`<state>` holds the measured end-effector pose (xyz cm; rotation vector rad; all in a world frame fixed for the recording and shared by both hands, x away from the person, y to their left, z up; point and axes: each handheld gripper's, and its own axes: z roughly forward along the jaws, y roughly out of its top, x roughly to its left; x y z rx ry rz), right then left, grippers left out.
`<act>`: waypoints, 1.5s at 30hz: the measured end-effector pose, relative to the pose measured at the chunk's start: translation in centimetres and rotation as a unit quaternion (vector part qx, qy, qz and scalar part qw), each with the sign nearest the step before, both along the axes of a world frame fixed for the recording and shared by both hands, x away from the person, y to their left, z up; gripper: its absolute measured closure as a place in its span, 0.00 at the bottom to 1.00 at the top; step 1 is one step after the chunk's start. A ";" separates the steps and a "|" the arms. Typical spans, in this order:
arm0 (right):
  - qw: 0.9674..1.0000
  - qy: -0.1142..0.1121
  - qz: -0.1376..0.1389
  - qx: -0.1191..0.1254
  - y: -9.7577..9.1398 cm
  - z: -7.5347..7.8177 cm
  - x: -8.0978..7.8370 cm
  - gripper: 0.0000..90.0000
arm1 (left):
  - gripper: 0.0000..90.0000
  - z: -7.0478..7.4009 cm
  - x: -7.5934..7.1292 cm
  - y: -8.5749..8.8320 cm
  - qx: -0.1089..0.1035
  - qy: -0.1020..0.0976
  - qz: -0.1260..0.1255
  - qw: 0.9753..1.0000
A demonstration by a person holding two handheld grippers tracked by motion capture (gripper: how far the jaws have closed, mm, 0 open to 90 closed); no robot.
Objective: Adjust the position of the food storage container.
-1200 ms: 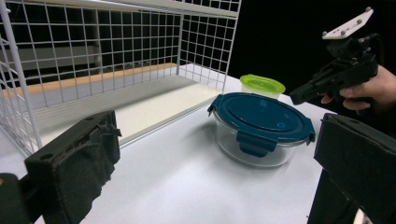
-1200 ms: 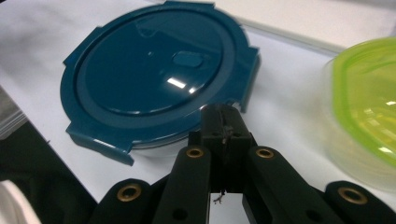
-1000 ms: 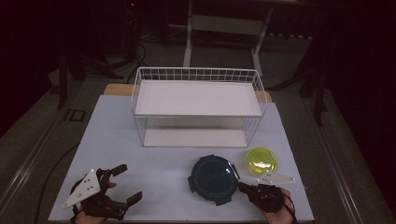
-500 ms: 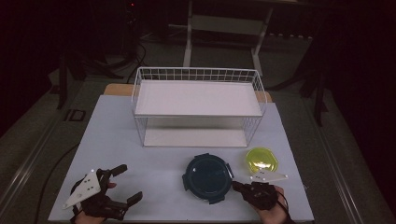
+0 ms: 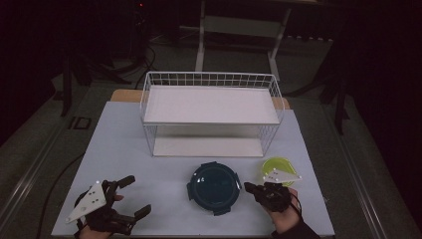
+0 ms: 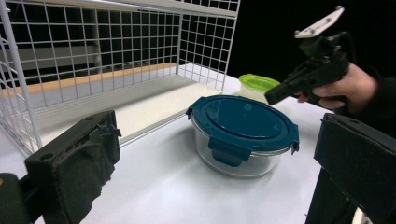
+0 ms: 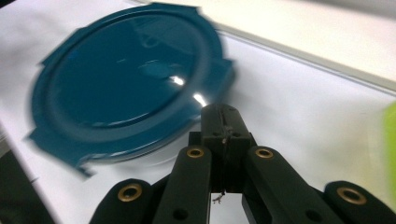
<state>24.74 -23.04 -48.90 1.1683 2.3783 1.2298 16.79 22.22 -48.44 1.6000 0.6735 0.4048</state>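
From the high view, your right gripper (image 5: 250, 187), jaws pressed together, sits just beside the teal-lidded glass container (image 5: 214, 182) on the desk (image 5: 149, 164), in front of the wire rack (image 5: 211, 112); your left gripper (image 5: 133, 195) rests wide apart. In the left gripper view, the container (image 6: 243, 135) stands between rack and green-lidded tub (image 6: 258, 84). In the right gripper view, your shut tips reach the lid's (image 7: 126, 84) edge

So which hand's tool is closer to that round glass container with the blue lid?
The right tool, shut, tips right beside the round blue-lidded glass container. The left tool sits open, well off to its left.
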 end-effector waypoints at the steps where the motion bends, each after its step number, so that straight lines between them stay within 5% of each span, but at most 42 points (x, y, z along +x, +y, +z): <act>1: 1.000 0.009 -0.006 0.006 0.1 -0.3 0.7 1.00 | 0.00 0.0 0.0 0.0 0.002 -0.001 0.003 1.000; 20: 0.999 0.031 0.010 0.013 3.3 -0.8 1.8 1.00 | 0.00 0.0 0.0 -0.1 0.004 0.002 0.000 1.000; 45: 0.994 0.047 0.096 0.027 10.3 -0.7 1.4 1.00 | 0.00 -0.1 0.1 -0.3 0.009 0.018 -0.015 1.000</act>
